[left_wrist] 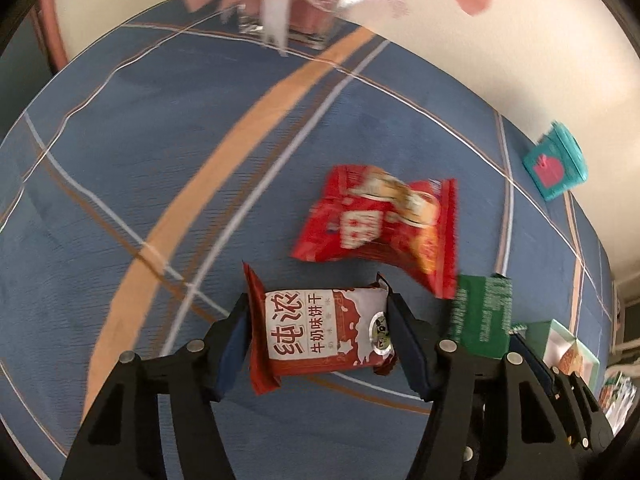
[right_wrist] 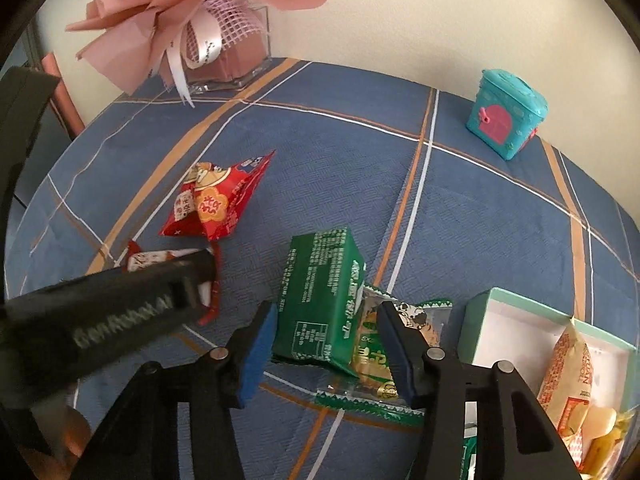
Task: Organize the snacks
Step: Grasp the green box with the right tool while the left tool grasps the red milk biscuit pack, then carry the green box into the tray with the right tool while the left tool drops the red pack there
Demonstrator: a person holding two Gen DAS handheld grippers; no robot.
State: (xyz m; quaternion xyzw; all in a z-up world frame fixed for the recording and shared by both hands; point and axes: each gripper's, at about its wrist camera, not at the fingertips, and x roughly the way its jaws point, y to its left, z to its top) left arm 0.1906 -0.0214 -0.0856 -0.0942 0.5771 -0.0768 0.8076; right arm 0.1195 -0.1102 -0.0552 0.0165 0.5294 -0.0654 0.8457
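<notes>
The left gripper (left_wrist: 320, 332) has its jaws on either side of a red-and-white biscuit packet (left_wrist: 320, 330), and the blue pads sit right at the packet's crimped ends; it looks pinched there, though the touch on the right side is hard to confirm. Just ahead of it and slightly to the right lies a crumpled red snack bag (left_wrist: 380, 224) on the blue checked tablecloth (left_wrist: 160, 160). Further right, beside the fingers, the green packet (left_wrist: 480, 316) shows, and beyond that the edge of a pale green box (left_wrist: 560, 340).

Over on the right wrist view, the right gripper (right_wrist: 328, 344) stands with its jaws apart, straddling the green packet (right_wrist: 324, 300), which is tipped up between the pads. The left pad is just beside the packet with a sliver of gap; the right pad rests against a clear wrapper with green trim (right_wrist: 376, 360) lying under and beside the packet. So the jaws bracket the packet without closing on it.

To the right of this gripper is the pale green box (right_wrist: 516, 300), open, with an orange-printed snack bag (right_wrist: 568, 376) in it. To the left, the other gripper (right_wrist: 120, 300) crosses the view. Far ahead, a teal toy box (right_wrist: 506, 120) and a pink bouquet (right_wrist: 180, 12) sit near the wall.
</notes>
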